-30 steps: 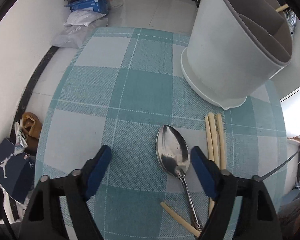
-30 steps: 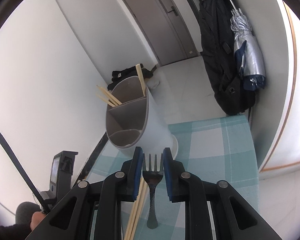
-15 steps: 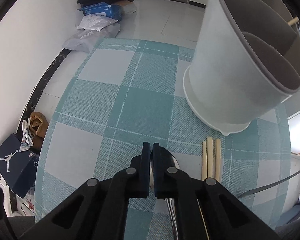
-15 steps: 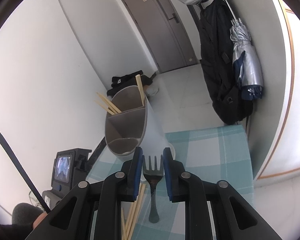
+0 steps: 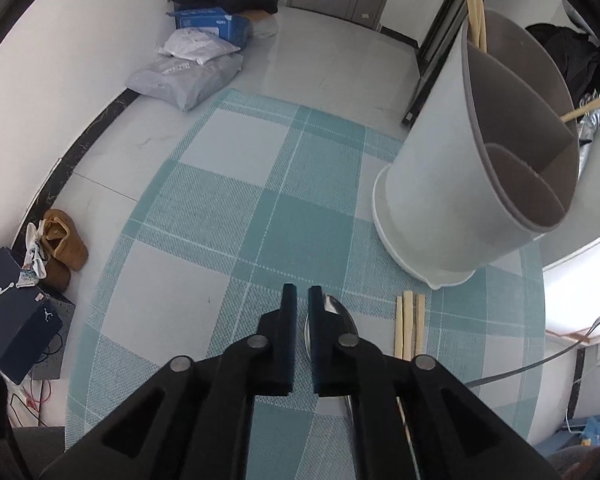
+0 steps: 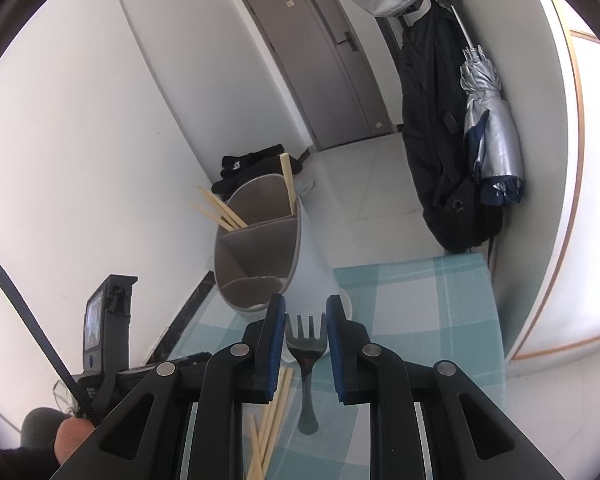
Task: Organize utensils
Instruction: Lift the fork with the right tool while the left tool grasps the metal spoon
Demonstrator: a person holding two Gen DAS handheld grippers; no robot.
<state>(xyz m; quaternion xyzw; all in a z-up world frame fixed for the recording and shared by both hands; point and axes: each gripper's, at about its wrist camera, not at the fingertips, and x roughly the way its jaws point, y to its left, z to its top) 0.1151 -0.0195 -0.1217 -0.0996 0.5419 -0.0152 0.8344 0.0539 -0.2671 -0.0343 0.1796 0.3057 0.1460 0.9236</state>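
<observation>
Left fingers (image 5: 302,294) barely parted, just reopening, empty; spoon (image 5: 340,312) just outside them, risking a missed grab; right fingers (image 6: 305,314) clamped on fork (image 6: 306,344), liable to swivel.

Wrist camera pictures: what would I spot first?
A big grey utensil holder stands on the teal checked tablecloth, with wooden chopsticks poking out of one compartment. Up close, the right gripper pinches a fork by its head.

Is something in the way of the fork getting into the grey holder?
Nothing visible. The fork, gripped in the right tool, points straight at the holder. Chopsticks stand only in its far compartment; the two nearer ones show nothing sticking out.
</observation>
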